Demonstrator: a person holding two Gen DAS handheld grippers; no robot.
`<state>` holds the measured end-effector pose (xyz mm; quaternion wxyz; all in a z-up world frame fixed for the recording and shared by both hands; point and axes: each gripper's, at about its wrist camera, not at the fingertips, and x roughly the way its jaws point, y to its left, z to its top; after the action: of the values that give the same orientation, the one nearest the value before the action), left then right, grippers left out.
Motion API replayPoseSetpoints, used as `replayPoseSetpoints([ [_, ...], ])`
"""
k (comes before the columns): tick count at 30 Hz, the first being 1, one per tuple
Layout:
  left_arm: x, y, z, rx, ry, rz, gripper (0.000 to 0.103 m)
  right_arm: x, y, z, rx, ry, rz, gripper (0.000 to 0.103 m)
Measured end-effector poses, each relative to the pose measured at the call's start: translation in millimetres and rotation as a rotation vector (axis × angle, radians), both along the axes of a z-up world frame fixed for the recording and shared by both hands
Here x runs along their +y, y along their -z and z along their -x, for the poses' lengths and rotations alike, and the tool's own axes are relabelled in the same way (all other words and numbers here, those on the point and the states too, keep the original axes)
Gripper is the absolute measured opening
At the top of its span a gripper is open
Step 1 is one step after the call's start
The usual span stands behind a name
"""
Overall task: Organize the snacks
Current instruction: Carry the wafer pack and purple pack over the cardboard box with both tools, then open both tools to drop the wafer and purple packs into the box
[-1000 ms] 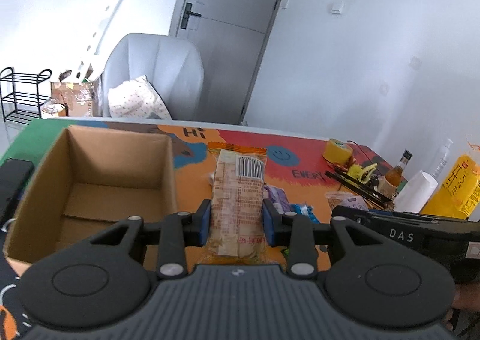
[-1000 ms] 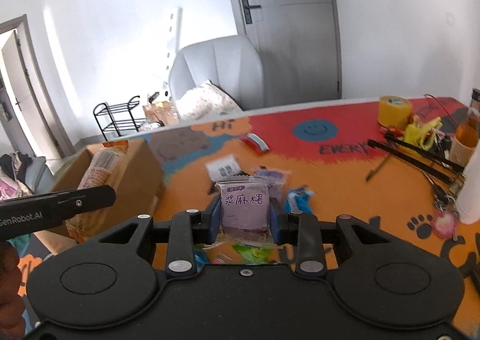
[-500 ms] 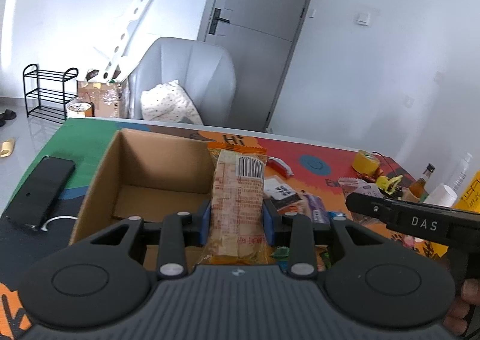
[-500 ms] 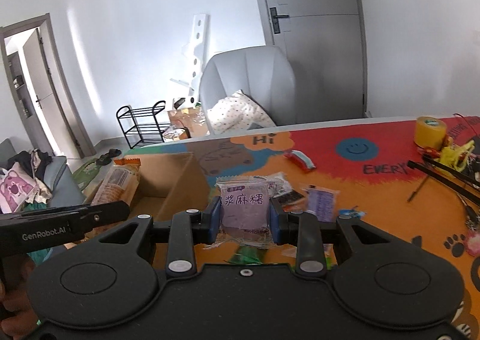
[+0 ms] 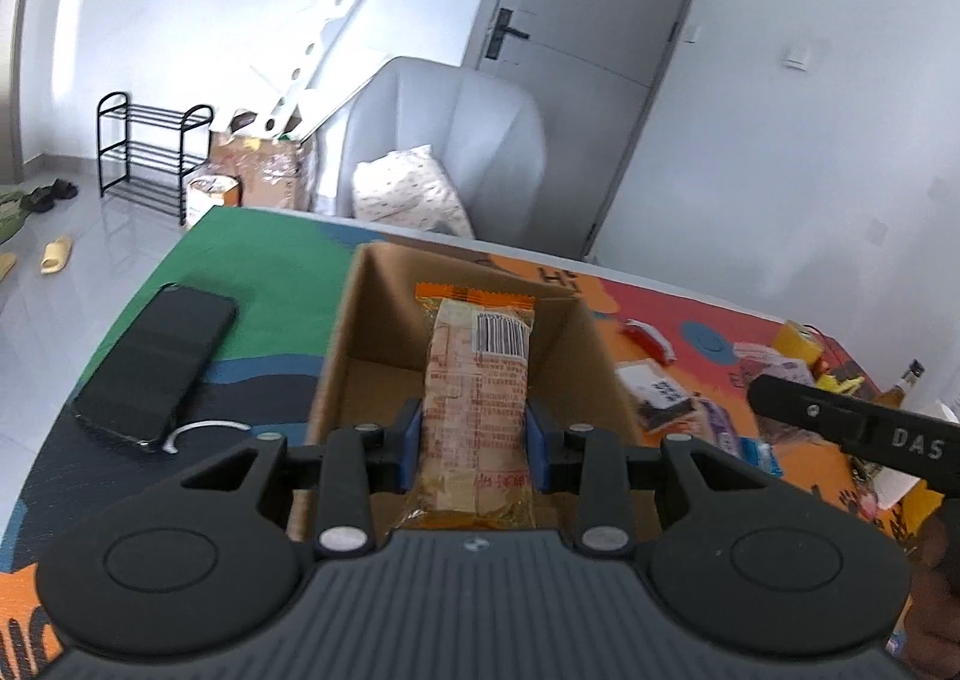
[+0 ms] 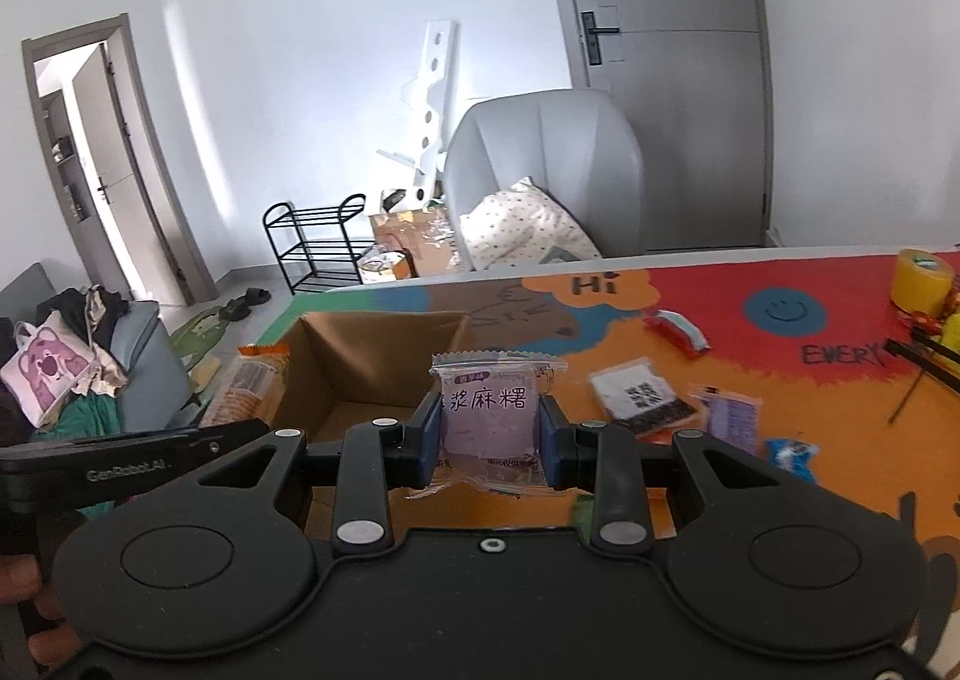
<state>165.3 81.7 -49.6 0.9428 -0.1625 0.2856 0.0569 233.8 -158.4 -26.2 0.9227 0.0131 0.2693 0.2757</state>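
My left gripper [image 5: 474, 446] is shut on a long orange biscuit packet [image 5: 477, 380] with a barcode, held lengthwise over the open cardboard box [image 5: 336, 356]. My right gripper [image 6: 489, 437] is shut on a small purple mochi packet [image 6: 489, 410], held just above the box's [image 6: 372, 332] right side. In the right wrist view the biscuit packet [image 6: 246, 386] and the left gripper's black body [image 6: 126, 467] show at the box's left. The right gripper's body [image 5: 852, 434] crosses the right of the left wrist view. Several loose snack packets [image 6: 651, 398] lie on the colourful table mat [image 6: 780, 380].
A black phone [image 5: 156, 362] with a cable lies on the mat left of the box. A yellow tape roll [image 6: 921, 275], pens and a bottle [image 5: 900, 386] sit at the far right. A grey armchair [image 5: 444, 140] stands behind the table.
Both grippers have swung left with their packets still held. The box has moved from the left side of each view to right below the grippers, and the phone has come into sight.
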Motion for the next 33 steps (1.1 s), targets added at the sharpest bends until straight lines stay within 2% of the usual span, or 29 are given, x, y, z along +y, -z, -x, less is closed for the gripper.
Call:
replayPoseSetpoints([
  [5, 11.5, 3.9, -2.2, 0.016, -0.015, 0.005, 0.034, 19.8, -0.7, -0.9, 0.003, -0.032, -0.003, 0.031],
  [10, 16.2, 2.1, -1.8, 0.010, -0.030, 0.013, 0.038, 34.8, 0.5, -1.4, 0.009, -0.059, 0.000, 0.031],
  [18, 20.8, -5.0, 10.7, -0.013, -0.044, 0.029, 0.055, 49.5, -4.9, -3.9, 0.018, -0.091, -0.030, 0.031],
  [22, 21.7, -6.8, 13.1, -0.008, -0.050, 0.026, 0.062, 55.7, -10.4, -3.2, 0.016, -0.111, -0.033, 0.048],
  [25, 21.1, -8.1, 13.5, 0.005, -0.056, 0.025, 0.065, 50.9, -11.1, -1.7, 0.024, -0.095, -0.031, 0.054],
  [31, 16.6, -11.0, 15.0, 0.011, -0.075, 0.022, 0.078, 27.7, -10.1, 0.9, 0.040, -0.045, -0.027, 0.067],
  [33, 11.4, -12.1, 15.7, 0.009, -0.069, 0.014, 0.087, 18.7, -8.8, 3.8, 0.043, -0.033, -0.026, 0.072],
])
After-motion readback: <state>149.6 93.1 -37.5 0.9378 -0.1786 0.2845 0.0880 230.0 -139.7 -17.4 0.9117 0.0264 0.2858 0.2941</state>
